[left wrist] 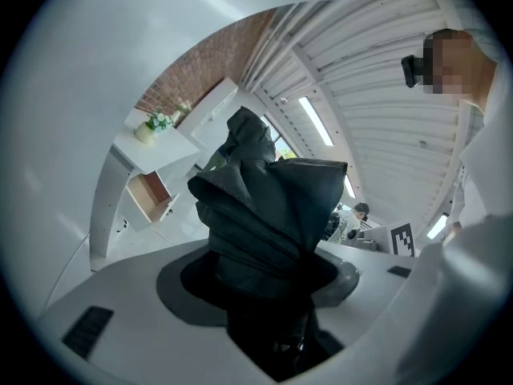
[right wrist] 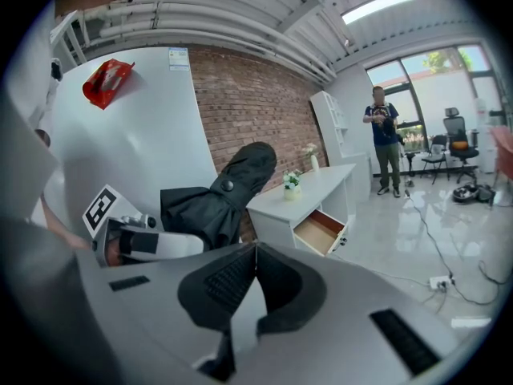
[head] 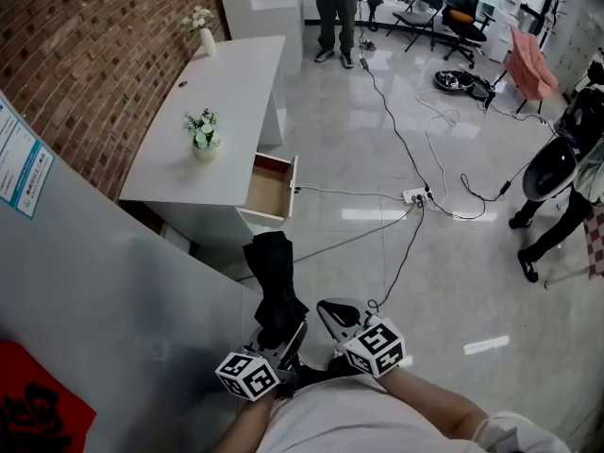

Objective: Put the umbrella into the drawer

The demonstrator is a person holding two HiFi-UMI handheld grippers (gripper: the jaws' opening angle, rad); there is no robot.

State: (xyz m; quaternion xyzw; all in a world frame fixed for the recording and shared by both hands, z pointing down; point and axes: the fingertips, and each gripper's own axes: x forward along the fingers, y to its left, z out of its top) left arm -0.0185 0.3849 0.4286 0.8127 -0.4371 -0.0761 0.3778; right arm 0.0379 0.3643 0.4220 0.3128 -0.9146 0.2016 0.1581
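Observation:
A folded black umbrella (head: 272, 286) sticks forward out of my left gripper (head: 281, 336), whose jaws are shut on its lower end. In the left gripper view the umbrella (left wrist: 264, 207) fills the middle and hides the space between the jaws. My right gripper (head: 338, 321) hangs just right of it, shut with nothing held; its two pads meet in a line (right wrist: 256, 245). From there the umbrella (right wrist: 220, 199) shows to the left. The open wooden drawer (head: 268, 187) juts from the white desk (head: 226, 92) ahead, seen also as the drawer (left wrist: 149, 196) and the drawer (right wrist: 320, 231).
A potted plant (head: 204, 134) and a flower vase (head: 201, 26) stand on the desk. A grey panel (head: 104, 300) runs along my left. Cables and a power strip (head: 416, 195) cross the tiled floor. One person (head: 337, 12) stands far ahead, another (head: 564, 182) at right, near office chairs (head: 460, 12).

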